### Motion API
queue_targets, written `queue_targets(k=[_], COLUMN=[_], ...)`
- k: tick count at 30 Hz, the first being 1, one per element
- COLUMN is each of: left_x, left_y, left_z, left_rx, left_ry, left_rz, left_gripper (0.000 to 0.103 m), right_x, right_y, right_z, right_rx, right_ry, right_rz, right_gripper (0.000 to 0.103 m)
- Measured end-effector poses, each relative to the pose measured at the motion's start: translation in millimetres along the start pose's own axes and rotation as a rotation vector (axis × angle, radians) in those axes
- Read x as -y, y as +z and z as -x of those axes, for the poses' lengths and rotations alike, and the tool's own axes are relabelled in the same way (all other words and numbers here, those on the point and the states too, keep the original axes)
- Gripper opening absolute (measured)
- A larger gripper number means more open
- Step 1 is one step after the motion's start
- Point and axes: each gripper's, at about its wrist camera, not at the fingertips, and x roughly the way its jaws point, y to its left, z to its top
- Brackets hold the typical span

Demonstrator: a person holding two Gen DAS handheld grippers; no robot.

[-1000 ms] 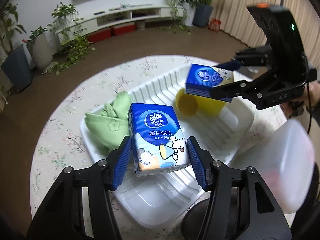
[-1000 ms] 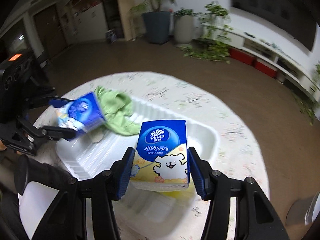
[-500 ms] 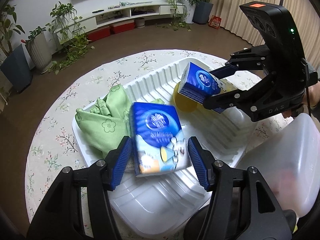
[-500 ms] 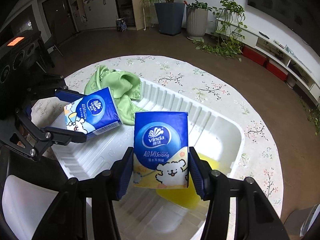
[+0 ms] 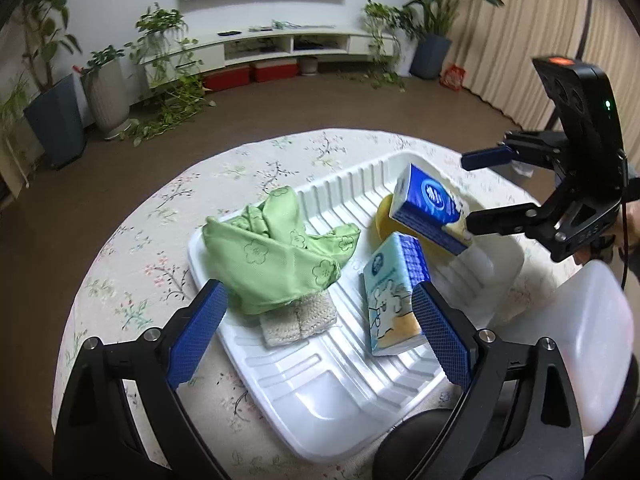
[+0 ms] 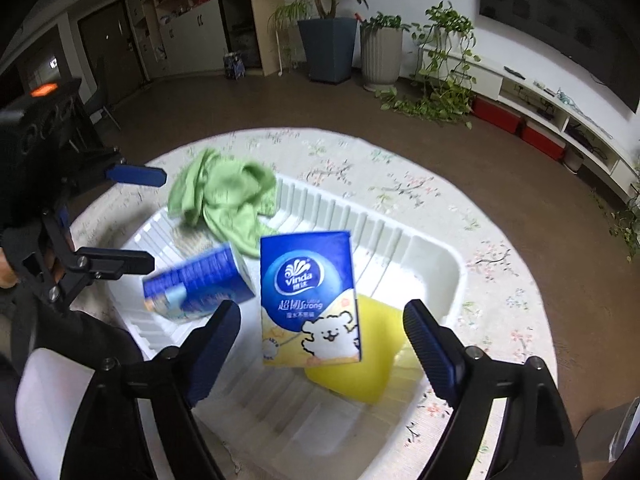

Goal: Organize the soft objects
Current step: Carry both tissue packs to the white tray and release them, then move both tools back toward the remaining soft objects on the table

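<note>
In the left wrist view, the left tongs (image 5: 320,334) are spread wide and hold nothing. A blue tissue pack (image 5: 394,294) lies in the white tray (image 5: 320,404), close to the right finger; I cannot tell if they touch. The green cloth (image 5: 276,256) is heaped at the tray's left side and covers part of a beige knitted cloth (image 5: 298,320). Farther back, the right tongs (image 5: 474,186) are also wide. A second tissue pack (image 5: 430,210) sits tilted between them; contact with the lower finger is hard to judge. It hides most of a yellow sponge (image 5: 384,220). A blurred white container (image 5: 588,344) is cut off at the right edge.

In the right wrist view, the right tongs (image 6: 324,344) stand wide, and the second tissue pack (image 6: 310,298) is upright between the fingers, apart from both, over the yellow sponge (image 6: 360,368). The first pack (image 6: 198,284) is blurred, low in the tray (image 6: 448,264). The left tongs (image 6: 136,218) reach in from the left, wide. The round bench (image 6: 400,176) carries the tray.
</note>
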Motion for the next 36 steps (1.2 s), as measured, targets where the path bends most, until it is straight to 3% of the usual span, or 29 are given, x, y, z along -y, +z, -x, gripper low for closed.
queue_targets(k=[12,22,31,36], left_x=[1.2,-2.8,33.5,75.8], left_y=[-29.4,-99.0,-173.1,-209.9], left_z=[50.3,110.6,169.0,185.0], left_rx=[0.088,0.138,0.172,0.177], left_ry=[0.006,0.065,0.13,0.079], left_rz=[0.062,0.203,0.264,0.294], left_gripper=[0.097,0.102,0.102,0.103], right_x=[22.2,50.7,-2.9,-70.8], right_y=[-29.6,-108.7,-185.0,-214.1], right_z=[52.6,116.1,161.7,171.2], right_rx=[0.063,0.114,0.137,0.157], right_ry=[-0.058,-0.127,-0.142,-0.07], right_rz=[-0.115,-0.312,-0.359,-0.333], right_gripper=[0.088,0.095,0.098,0.103])
